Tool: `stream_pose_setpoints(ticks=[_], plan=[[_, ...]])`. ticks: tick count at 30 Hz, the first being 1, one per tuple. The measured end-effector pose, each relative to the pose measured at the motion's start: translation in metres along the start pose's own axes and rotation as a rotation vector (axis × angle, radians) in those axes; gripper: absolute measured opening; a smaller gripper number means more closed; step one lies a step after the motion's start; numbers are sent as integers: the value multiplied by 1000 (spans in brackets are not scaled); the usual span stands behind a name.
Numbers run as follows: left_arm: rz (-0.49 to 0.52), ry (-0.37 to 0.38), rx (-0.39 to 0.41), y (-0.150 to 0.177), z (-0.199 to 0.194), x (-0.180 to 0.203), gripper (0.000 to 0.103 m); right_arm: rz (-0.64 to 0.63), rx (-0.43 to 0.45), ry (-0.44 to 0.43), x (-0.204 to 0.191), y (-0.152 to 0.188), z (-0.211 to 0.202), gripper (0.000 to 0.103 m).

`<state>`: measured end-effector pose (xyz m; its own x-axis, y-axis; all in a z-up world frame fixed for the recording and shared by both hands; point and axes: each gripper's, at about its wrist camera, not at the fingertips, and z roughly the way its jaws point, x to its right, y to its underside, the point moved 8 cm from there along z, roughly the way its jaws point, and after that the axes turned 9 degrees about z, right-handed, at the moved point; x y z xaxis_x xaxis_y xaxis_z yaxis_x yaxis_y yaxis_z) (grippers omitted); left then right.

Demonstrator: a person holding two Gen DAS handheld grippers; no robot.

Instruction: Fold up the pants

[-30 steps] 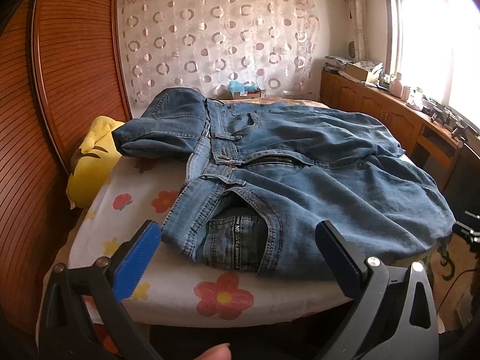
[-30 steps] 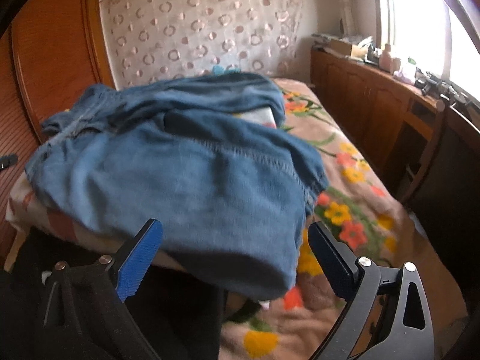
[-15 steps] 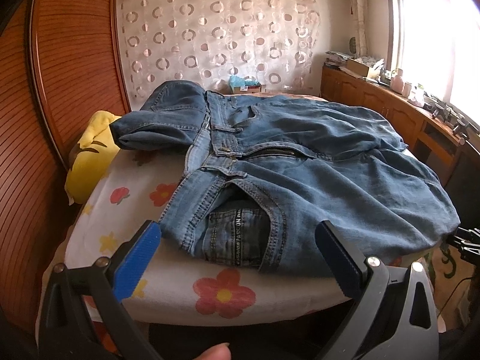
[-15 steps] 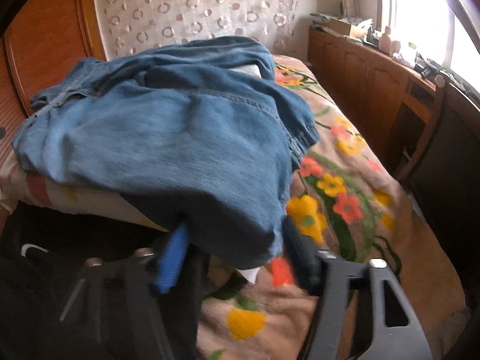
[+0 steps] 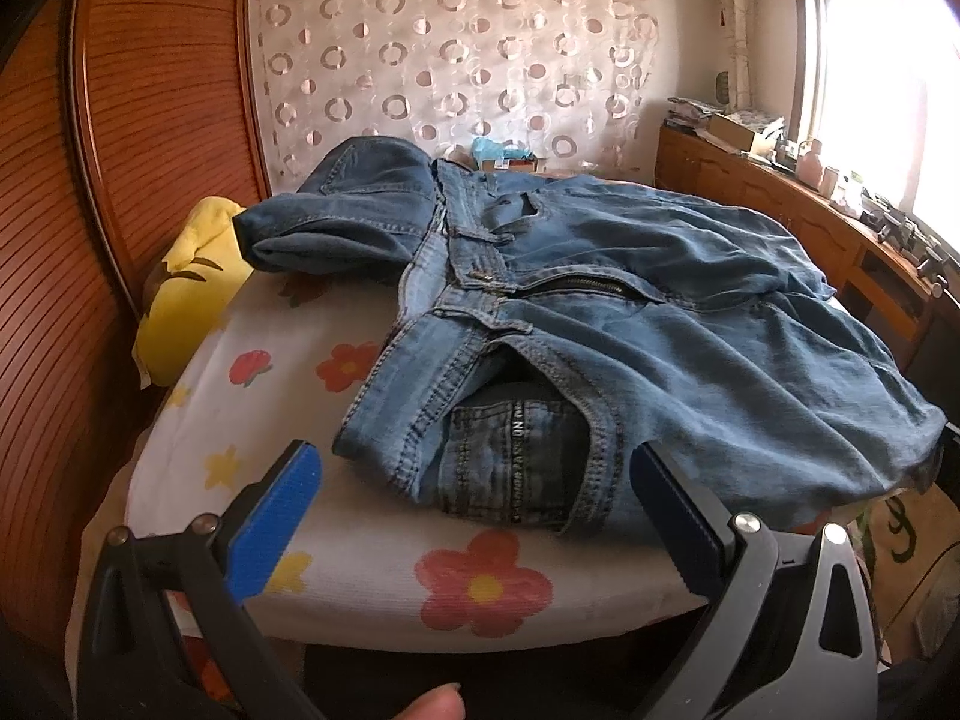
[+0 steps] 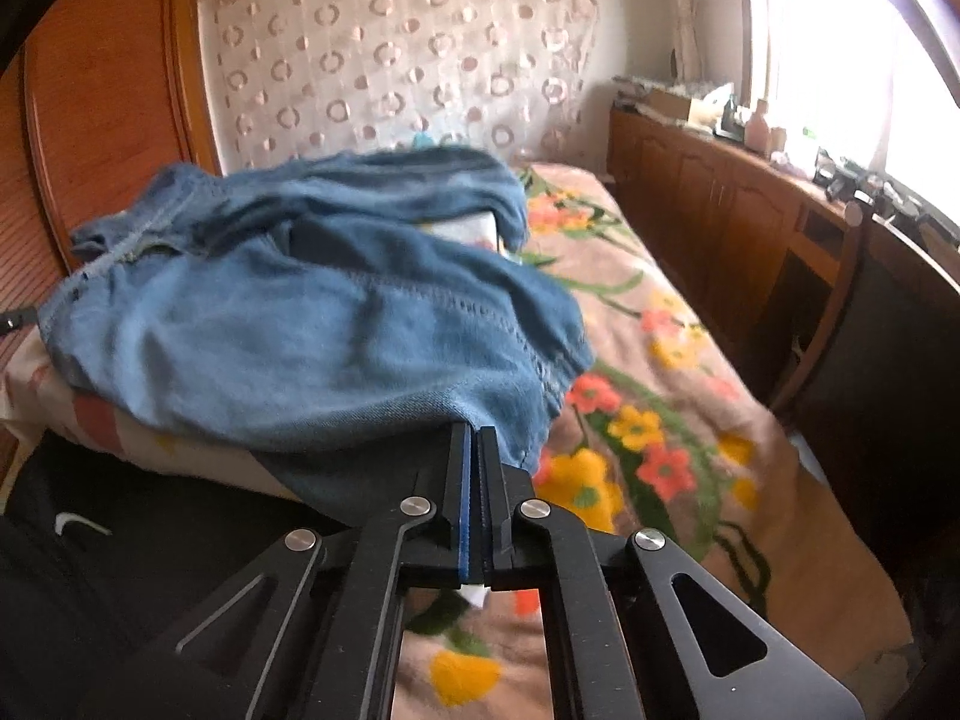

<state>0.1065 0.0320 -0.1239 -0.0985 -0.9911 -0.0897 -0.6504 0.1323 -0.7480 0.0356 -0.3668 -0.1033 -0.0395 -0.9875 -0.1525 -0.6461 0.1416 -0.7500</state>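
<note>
Blue denim pants [image 5: 660, 330] lie crumpled across the bed, waistband and open zipper toward the left, a back pocket at the near edge. In the left wrist view my left gripper [image 5: 474, 456] is open just short of that pocket corner, its blue pads [image 5: 276, 516] apart and touching no cloth. In the right wrist view the pants [image 6: 300, 330] spread ahead and to the left. My right gripper [image 6: 471, 432] is shut on their near hanging edge, with denim pinched between the tips.
A flowered bedspread [image 6: 660, 360] covers the bed. A yellow cushion [image 5: 186, 276] lies against the wooden panel [image 5: 120, 120] on the left. Wooden cabinets [image 6: 720, 204] and a dark chair [image 6: 870, 330] line the right. A black garment [image 6: 78, 522] hangs below the bed edge.
My right gripper went from wide open to shut on the pants' near edge, having moved in toward it. The left gripper stayed open and hardly shifted.
</note>
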Motion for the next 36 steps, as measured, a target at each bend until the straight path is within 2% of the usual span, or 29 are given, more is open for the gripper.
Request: stream_pose_setpoints(ticks=[9, 12, 14, 20, 21, 22, 24, 26, 29, 33, 36], plan=[[-47, 2, -7, 9, 10, -31, 103, -36, 111, -20, -17, -48, -16, 0], [-73, 26, 10, 10, 8, -40, 103, -49, 123, -19, -22, -58, -15, 0], [-84, 40, 22, 11, 7, -45, 98, -58, 126, -18, -25, -61, -13, 0], [-124, 69, 12, 15, 14, -52, 92, -85, 113, -12, -33, -61, -6, 0], [-123, 73, 10, 15, 15, -51, 89, -88, 110, -11, -32, -60, -6, 0], [-123, 79, 7, 16, 17, -50, 80, -90, 105, -11, -32, -60, -5, 0], [-130, 89, -1, 18, 20, -51, 76, -93, 100, -10, -34, -59, -3, 0], [-132, 104, -16, 20, 26, -50, 62, -96, 97, -11, -34, -59, -1, 0], [-134, 117, -35, 22, 34, -49, 56, -97, 98, -10, -35, -59, -1, 0], [-126, 116, -46, 23, 41, -48, 53, -108, 107, -8, -36, -63, -1, 0], [-117, 121, -53, 22, 43, -47, 37, -111, 118, -4, -34, -68, -2, 0]])
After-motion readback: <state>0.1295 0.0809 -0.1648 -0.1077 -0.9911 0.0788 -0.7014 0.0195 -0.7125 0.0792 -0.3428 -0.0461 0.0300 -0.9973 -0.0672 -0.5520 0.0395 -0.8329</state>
